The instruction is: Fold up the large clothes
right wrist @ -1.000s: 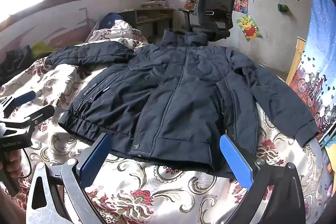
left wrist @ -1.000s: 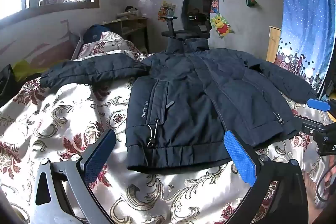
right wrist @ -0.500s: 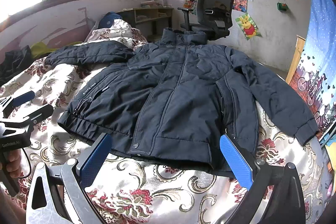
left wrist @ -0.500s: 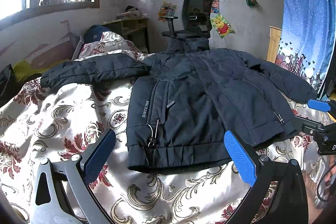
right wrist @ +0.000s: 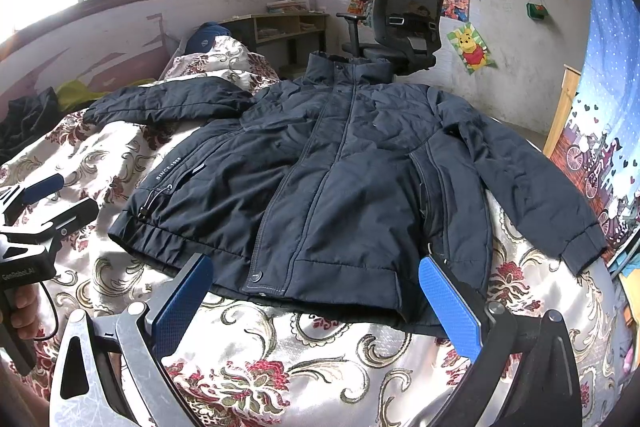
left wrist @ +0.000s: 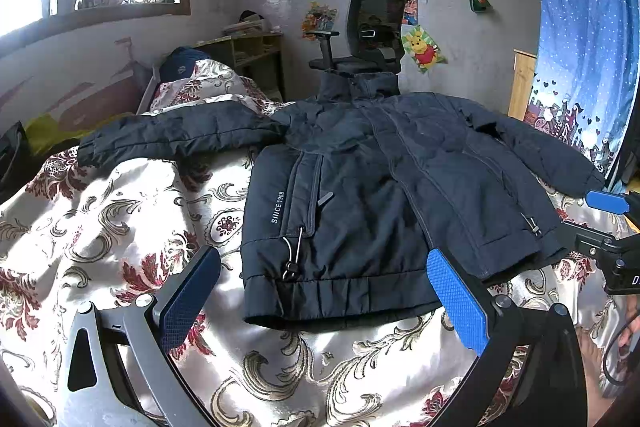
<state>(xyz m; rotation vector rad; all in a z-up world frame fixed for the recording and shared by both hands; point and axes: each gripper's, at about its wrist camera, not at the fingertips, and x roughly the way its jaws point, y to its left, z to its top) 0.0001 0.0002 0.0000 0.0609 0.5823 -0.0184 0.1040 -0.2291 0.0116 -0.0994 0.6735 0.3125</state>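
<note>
Fingers (left wrist: 188, 301) of both the left gripper (left wrist: 320, 311) and right gripper (right wrist: 316, 301) are gaping empty; the jacket (right wrist: 340, 179) is lying unfolded mid-frame, all folding remaining.

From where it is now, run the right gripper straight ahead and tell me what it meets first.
The right gripper, jaws open, points at the jacket's bottom hem near the lower snap. It would likely meet that hem first, perhaps grazing the bedspread just before it; depth is hard to judge.
</note>
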